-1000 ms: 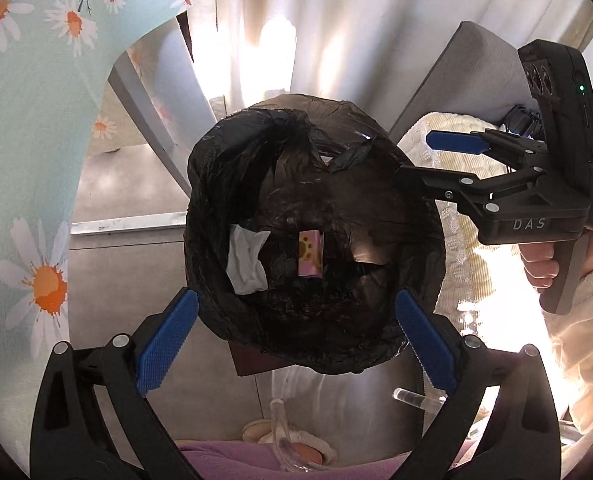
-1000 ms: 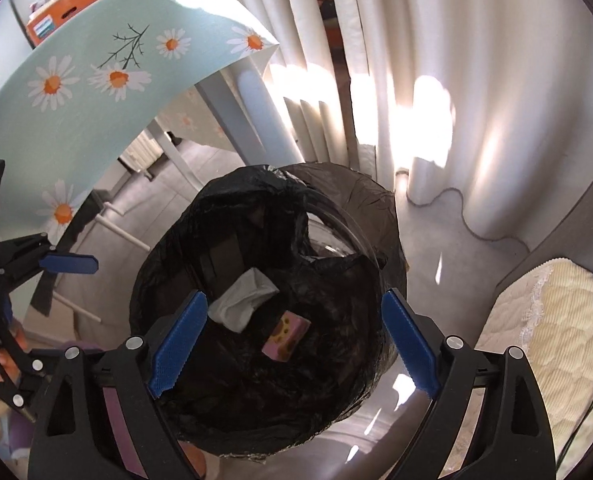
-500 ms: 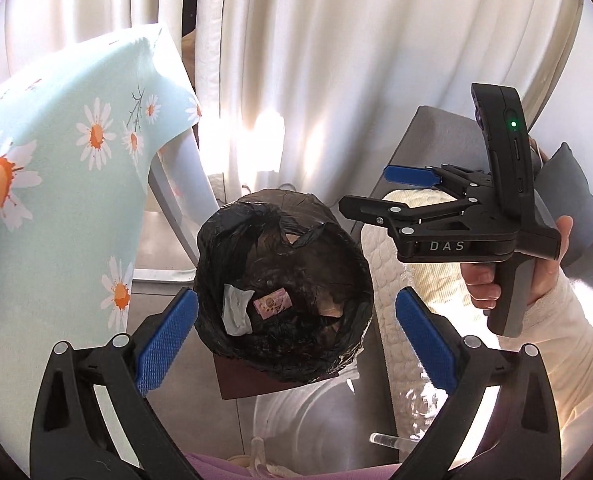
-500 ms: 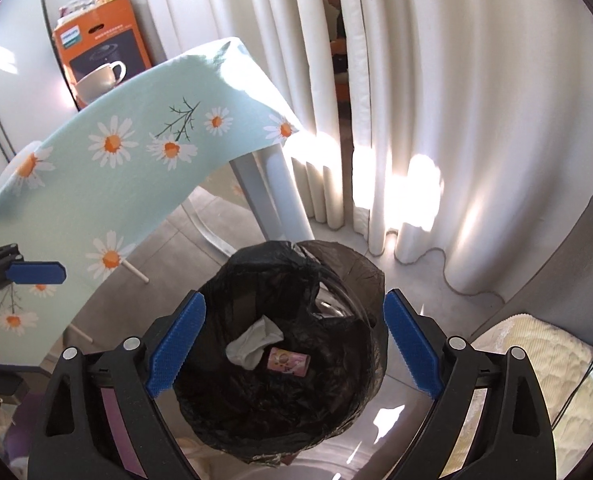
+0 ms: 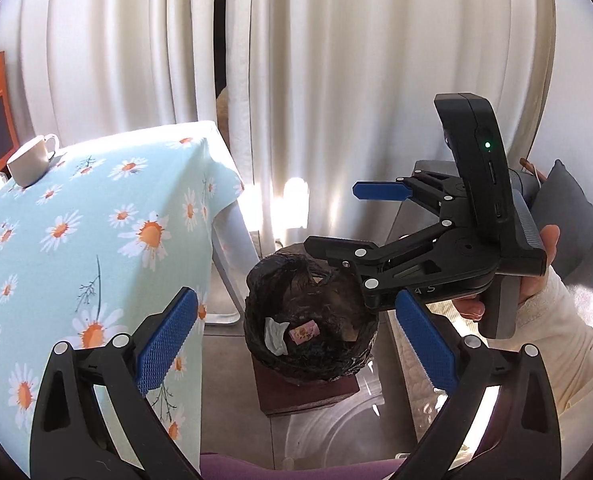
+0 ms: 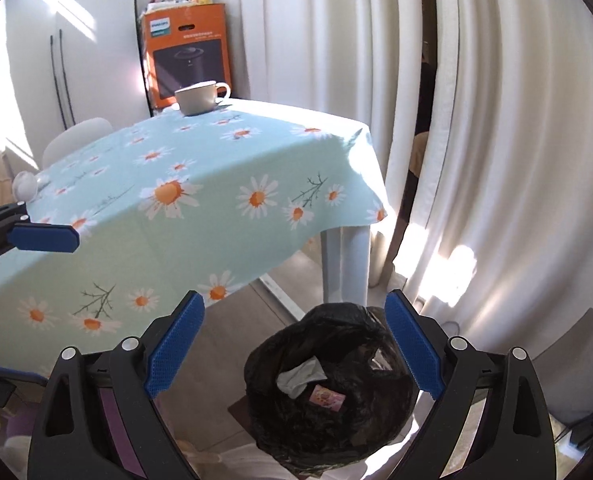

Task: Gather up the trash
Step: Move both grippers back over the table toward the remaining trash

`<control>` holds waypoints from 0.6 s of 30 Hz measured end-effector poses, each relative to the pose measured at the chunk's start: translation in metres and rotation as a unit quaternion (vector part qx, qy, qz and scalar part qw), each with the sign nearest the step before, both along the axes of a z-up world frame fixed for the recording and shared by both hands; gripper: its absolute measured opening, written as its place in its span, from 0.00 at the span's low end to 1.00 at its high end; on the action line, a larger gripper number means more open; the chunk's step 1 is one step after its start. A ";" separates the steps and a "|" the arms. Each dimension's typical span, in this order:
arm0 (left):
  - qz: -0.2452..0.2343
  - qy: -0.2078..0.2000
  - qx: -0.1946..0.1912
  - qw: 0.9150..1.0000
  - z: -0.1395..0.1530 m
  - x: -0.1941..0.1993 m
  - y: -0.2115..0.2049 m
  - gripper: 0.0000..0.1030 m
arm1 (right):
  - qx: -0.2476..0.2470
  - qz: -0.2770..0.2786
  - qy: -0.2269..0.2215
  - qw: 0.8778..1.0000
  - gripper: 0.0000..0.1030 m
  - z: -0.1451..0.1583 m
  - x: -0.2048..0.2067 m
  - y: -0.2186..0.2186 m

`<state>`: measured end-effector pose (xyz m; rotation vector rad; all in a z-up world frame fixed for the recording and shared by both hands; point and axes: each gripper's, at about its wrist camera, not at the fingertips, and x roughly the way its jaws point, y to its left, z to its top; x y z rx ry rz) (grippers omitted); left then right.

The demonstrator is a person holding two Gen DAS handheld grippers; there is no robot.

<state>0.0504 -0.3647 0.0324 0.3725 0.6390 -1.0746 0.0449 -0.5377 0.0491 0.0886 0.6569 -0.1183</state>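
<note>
A bin lined with a black bag point(image 5: 256, 312) stands on the floor beside the table; it also shows in the right wrist view point(image 6: 384, 412). Inside lie a white crumpled tissue point(image 5: 275, 334) point(image 6: 298, 376) and a small pink wrapper point(image 5: 305, 332) point(image 6: 328, 397). My left gripper point(image 5: 296, 338) is open and empty, high above the bin. My right gripper point(image 6: 294, 344) is open and empty too, also above the bin; it shows in the left wrist view point(image 5: 336, 216) at the right, held by a hand.
A table with a light-blue daisy cloth point(image 6: 200, 184) point(image 5: 88, 232) stands left of the bin, with a white cup point(image 6: 200, 96) point(image 5: 30, 160) on it. An orange box point(image 6: 188, 52) sits behind. White curtains point(image 6: 476, 120) hang at the back. A grey sofa with a cream cover point(image 5: 568, 216) is at the right.
Both grippers have risen and pulled back from the bin, which now looks much smaller. The tabletop and cup have come into view. Both grippers stay open and empty.
</note>
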 end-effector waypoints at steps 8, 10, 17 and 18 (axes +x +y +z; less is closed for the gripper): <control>0.088 -0.060 -0.036 0.994 0.044 -0.007 0.075 0.94 | -0.023 0.047 -0.033 0.998 0.87 0.039 0.013 0.051; 0.113 -0.064 -0.043 0.991 0.051 -0.008 0.096 0.94 | -0.027 0.061 -0.035 0.997 0.87 0.044 0.019 0.064; 0.206 -0.096 -0.040 0.973 0.065 -0.007 0.166 0.94 | -0.008 0.120 -0.057 0.991 0.87 0.063 0.034 0.114; 0.219 -0.100 -0.041 0.970 0.066 -0.007 0.175 0.94 | -0.006 0.130 -0.059 0.990 0.87 0.065 0.036 0.122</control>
